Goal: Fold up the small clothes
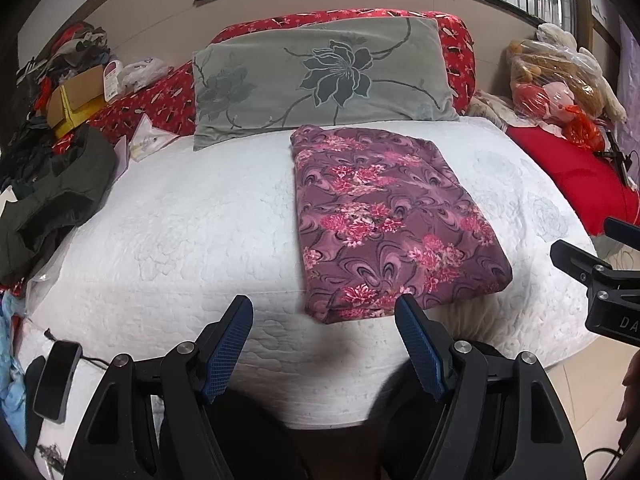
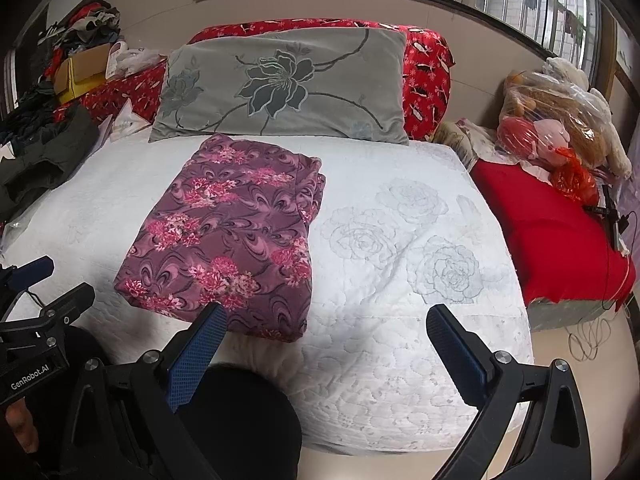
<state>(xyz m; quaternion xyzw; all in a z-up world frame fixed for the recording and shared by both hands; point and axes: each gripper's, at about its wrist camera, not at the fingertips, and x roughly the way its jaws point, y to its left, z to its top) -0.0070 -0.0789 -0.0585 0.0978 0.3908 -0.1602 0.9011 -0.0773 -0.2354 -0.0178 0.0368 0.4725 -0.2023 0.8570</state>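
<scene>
The purple cloth with pink flowers, folded to a flat rectangle (image 1: pixel 394 220), lies alone on the white quilted bed cover (image 1: pixel 180 220), just before the grey velvet pillow with a dark flower (image 1: pixel 320 76) — probably because folding is finished. The left gripper (image 1: pixel 324 344) and right gripper (image 2: pixel 322 344) hang at the near edge, jaws open and empty, touching nothing. I count 1 folded cloth, 1 pillow, 2 grippers — more clothes are heaped far left.
</scene>
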